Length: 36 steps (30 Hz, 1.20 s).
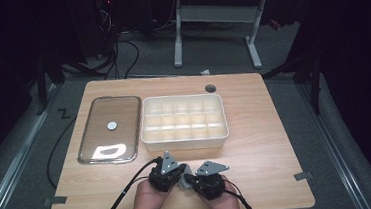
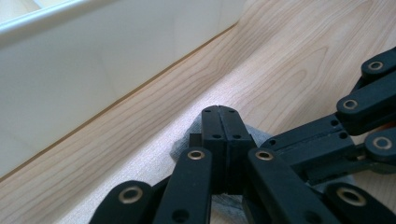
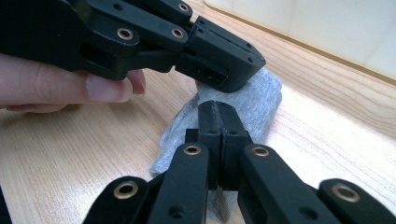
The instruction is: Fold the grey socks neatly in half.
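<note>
Grey sock (image 3: 243, 105) (bunched) lying on wooden table (image 3: 70, 158).

Your two matte-black, two-jaw hand-held grippers, left (image 1: 178, 174) and right (image 1: 193, 181), are each showing a grey three-cornered plate on top, dotted with small dark holes, and each is trailing a black cable. Brass-ringed pivot pins are shining along the black linkage bars, and small dark screw holes are marking the flat jaw blocks. Your bare hands (image 1: 148, 197) are wearing no gloves.
</note>
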Each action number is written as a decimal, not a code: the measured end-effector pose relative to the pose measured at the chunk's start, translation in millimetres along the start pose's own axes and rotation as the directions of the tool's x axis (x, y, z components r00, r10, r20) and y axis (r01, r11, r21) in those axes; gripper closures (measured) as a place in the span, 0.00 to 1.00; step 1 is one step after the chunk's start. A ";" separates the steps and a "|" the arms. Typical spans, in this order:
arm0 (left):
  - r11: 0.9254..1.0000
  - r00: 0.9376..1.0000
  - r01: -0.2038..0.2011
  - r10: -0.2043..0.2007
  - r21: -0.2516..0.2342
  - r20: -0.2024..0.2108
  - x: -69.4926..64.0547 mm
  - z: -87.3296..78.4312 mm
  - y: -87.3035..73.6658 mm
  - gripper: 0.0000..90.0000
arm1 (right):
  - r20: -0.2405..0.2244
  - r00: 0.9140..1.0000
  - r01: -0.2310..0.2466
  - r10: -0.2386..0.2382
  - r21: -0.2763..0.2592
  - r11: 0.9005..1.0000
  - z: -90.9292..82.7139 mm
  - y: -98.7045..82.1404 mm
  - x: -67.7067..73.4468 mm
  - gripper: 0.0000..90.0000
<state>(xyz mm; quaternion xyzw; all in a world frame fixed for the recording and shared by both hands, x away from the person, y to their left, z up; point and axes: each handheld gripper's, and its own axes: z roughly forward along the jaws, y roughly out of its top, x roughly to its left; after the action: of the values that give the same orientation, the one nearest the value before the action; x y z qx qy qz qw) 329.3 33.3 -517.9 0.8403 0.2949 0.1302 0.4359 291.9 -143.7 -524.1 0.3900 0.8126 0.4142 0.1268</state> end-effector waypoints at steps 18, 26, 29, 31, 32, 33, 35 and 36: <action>0.999 0.999 -0.029 0.029 -0.019 -0.021 -2.7 0.7 -3.7 1.00 | -0.027 0.998 0.055 -0.055 -0.005 0.998 -18.0 -6.5 16.8 1.00; 0.999 0.999 -0.025 0.025 -0.027 -0.023 -3.1 0.3 -5.5 1.00 | -0.042 0.999 0.029 -0.027 0.027 0.999 -10.9 -13.4 14.1 1.00; 0.999 0.999 -0.025 0.024 -0.028 -0.026 -3.7 0.1 -5.7 1.00 | -0.044 0.999 -0.004 0.003 -0.012 1.000 -17.1 -11.7 10.5 0.96; 0.999 0.999 -0.025 0.024 -0.028 -0.027 -3.8 0.1 -5.8 1.00 | -0.035 0.998 -0.044 0.042 -0.037 0.998 -20.4 -10.0 6.2 0.89; 0.999 0.999 -0.025 0.024 -0.029 -0.027 -3.8 0.1 -5.8 1.00 | -0.029 0.998 -0.065 0.064 -0.038 0.997 -20.4 -9.6 4.0 0.86; 0.999 0.999 -0.025 0.024 -0.030 -0.027 -3.9 0.1 -6.0 1.00 | -0.018 0.997 -0.079 0.078 -0.040 0.996 -19.7 -9.5 2.2 0.83; 0.999 0.999 -0.023 0.022 -0.033 -0.028 -3.9 0.0 -6.5 1.00 | -0.016 0.993 -0.117 0.116 -0.047 0.992 -18.6 -9.2 -0.3 0.75; 0.999 0.999 -0.020 0.019 -0.033 -0.026 -3.5 -0.2 -6.6 1.00 | -0.006 0.991 -0.131 0.131 -0.049 0.990 -18.4 -8.7 -1.2 0.70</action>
<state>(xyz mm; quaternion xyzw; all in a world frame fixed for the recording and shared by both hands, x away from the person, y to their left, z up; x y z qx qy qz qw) 323.9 34.3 -523.0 0.8340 0.2900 0.1501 0.4448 278.4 -158.2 -519.5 0.4387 0.7750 0.4419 0.1079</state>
